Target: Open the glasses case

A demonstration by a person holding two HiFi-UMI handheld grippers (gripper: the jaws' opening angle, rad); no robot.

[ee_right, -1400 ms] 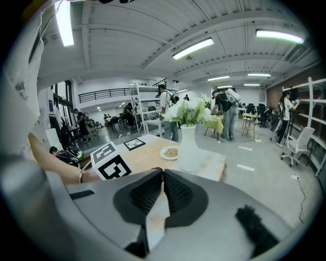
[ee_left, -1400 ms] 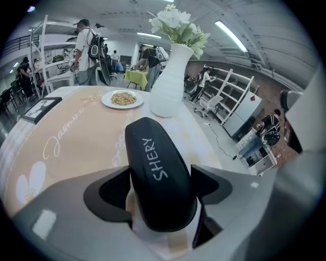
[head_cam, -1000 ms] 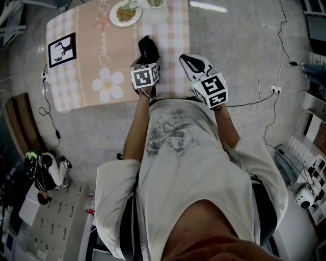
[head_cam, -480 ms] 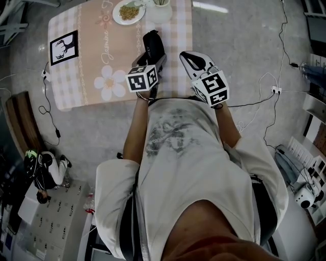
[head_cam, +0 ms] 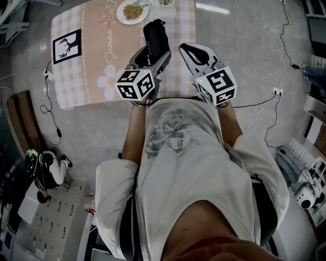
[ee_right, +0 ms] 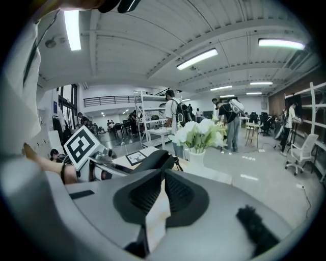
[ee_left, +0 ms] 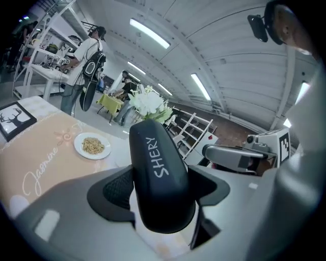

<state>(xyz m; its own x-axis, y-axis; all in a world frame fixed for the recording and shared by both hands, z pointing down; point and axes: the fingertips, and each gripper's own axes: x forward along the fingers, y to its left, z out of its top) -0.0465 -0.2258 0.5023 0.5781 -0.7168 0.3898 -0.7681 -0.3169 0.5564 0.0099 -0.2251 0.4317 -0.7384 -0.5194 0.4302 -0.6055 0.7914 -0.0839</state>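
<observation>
The glasses case (ee_left: pixel 160 178) sits between the ribbed pads (ee_left: pixel 119 191) of my left gripper (ee_left: pixel 162 189). The jaws stand wide apart, and each pad lies against one flank of the case. It is a black, rounded case with "SHERY" in white along its top. The near end is in the grip and the far end sticks out past the jaw tips, angled upward. From the head view I see the glasses case (head_cam: pixel 155 38) reaching out beyond the left gripper (head_cam: pixel 152 60) over the table's near half, and it looks clear of the cloth.

My right gripper (ee_right: pixel 162 173) has its jaws pressed together, the two pads meeting at the tips with nothing between them. In the head view the right gripper (head_cam: pixel 187 50) is just beside the case on its right, not touching it. Its own view shows the dark end of the case a little beyond the closed tips, with the left gripper's marker cube (ee_right: pixel 81 145) off to the left.

Further out, the table (head_cam: pixel 86 61) wears a peach cloth with checked edges. A white plate (head_cam: pixel 131 11) of food sits near its far edge, and a vase (ee_right: pixel 197 155) of white flowers is beside the plate. A card (head_cam: pixel 67 46) with a deer silhouette lies at the far left corner. People stand among shelves and desks in the background.
</observation>
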